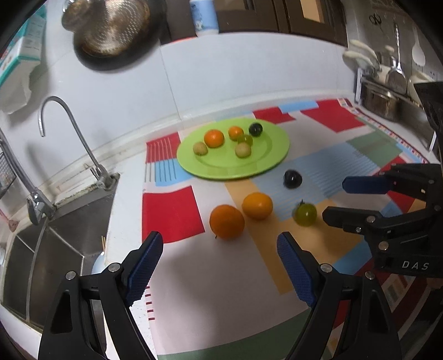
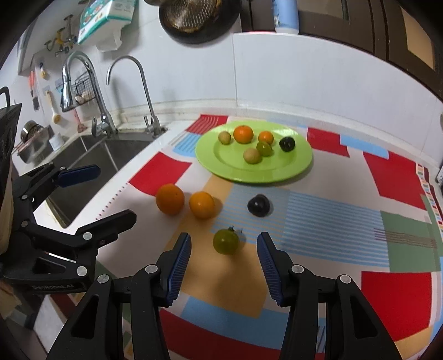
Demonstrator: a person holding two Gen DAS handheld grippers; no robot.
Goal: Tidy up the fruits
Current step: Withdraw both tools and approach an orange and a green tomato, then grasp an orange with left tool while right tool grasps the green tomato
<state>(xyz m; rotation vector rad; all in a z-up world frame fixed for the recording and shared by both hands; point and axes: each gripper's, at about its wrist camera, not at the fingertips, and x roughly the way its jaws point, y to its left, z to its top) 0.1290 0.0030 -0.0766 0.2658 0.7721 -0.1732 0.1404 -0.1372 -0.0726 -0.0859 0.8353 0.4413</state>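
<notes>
A green plate (image 1: 265, 163) (image 2: 293, 169) holds several small fruits: oranges, pale green ones and a dark plum. On the mat lie two oranges (image 1: 227, 221) (image 1: 257, 205) (image 2: 170, 198) (image 2: 201, 205), a dark plum (image 1: 292, 179) (image 2: 259, 205) and a green tomato (image 1: 305, 213) (image 2: 225, 241). My left gripper (image 1: 220, 243) (image 2: 108, 191) is open, just short of the nearer orange. My right gripper (image 2: 224, 243) (image 1: 335, 199) is open, its fingers either side of the green tomato, apart from it.
A steel sink (image 1: 55, 249) (image 2: 91, 155) with two taps (image 1: 69, 133) (image 2: 138, 91) lies left of the patterned mat (image 1: 332, 171) (image 2: 332, 210). A pan (image 1: 110, 30) and tissue box (image 2: 105, 19) hang on the wall. A utensil rack (image 1: 387, 91) stands at back right.
</notes>
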